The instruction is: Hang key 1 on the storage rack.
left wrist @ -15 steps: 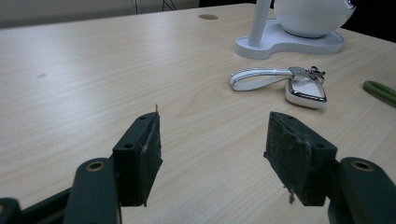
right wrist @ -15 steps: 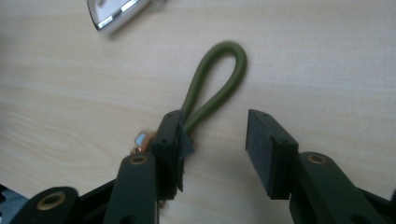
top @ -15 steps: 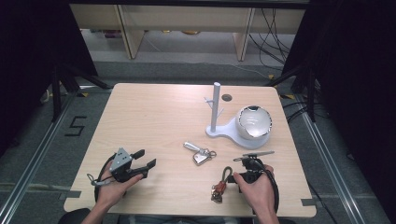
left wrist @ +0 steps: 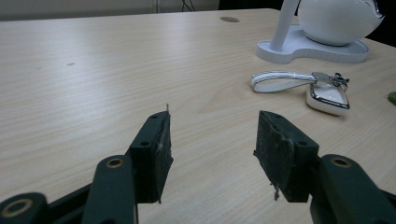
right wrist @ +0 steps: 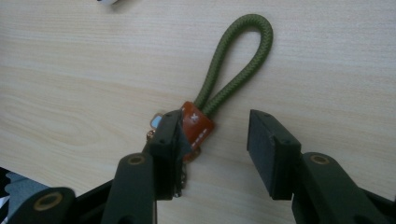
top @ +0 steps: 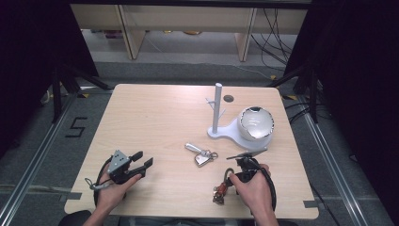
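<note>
1. Near the desk's front edge, the right gripper hangs over a key strap, a green cord loop with an orange tag.
2. Its jaws stand wide apart, gripping nothing; one jaw covers part of the tag.
3. At the front left, the left gripper has its jaws wide apart too, empty above bare wood.
4. A white key fob lies between the grippers, near a white stand.

Desk is pale wood-grain laminate, pretty matt. The green loop looks like woven cord, rough, with an orange-brown glossy tag. White key fob is shiny plastic with chrome trim. The fingers have matt black, scuffed pads.
</note>
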Demonstrator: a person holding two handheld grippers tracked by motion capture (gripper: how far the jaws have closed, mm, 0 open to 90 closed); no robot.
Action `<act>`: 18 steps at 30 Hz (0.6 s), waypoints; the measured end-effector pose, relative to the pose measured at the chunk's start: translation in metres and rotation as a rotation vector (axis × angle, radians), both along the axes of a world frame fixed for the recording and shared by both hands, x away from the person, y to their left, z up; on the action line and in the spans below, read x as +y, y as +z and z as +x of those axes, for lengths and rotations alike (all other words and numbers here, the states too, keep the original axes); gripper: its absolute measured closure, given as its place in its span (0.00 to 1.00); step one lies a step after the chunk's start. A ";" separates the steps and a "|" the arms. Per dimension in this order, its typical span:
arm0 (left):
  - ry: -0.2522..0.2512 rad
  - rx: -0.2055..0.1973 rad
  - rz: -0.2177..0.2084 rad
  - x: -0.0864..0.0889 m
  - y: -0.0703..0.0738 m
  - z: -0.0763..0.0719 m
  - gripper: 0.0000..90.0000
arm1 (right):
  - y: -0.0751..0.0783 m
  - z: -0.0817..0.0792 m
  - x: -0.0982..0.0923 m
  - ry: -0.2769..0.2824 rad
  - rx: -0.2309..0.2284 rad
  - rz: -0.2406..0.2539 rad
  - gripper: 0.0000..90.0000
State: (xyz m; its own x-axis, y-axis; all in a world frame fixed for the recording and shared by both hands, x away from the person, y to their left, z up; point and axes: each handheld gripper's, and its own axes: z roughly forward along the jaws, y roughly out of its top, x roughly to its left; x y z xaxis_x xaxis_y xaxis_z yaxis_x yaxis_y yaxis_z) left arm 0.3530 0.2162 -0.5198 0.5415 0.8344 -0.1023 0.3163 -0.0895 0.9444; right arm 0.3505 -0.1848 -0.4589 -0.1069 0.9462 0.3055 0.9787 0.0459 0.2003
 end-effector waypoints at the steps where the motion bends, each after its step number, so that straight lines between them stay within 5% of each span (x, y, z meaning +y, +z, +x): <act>1: 0.005 -0.013 0.004 0.000 0.000 0.001 0.50 | 0.000 0.001 0.002 -0.011 -0.006 0.001 0.63; 15: 0.016 -0.051 0.027 -0.002 -0.002 0.000 0.44 | -0.004 0.010 0.024 -0.015 0.107 -0.050 0.59; 18: 0.013 -0.051 0.029 -0.002 -0.003 0.000 0.42 | -0.009 0.011 0.025 -0.007 0.100 -0.053 0.59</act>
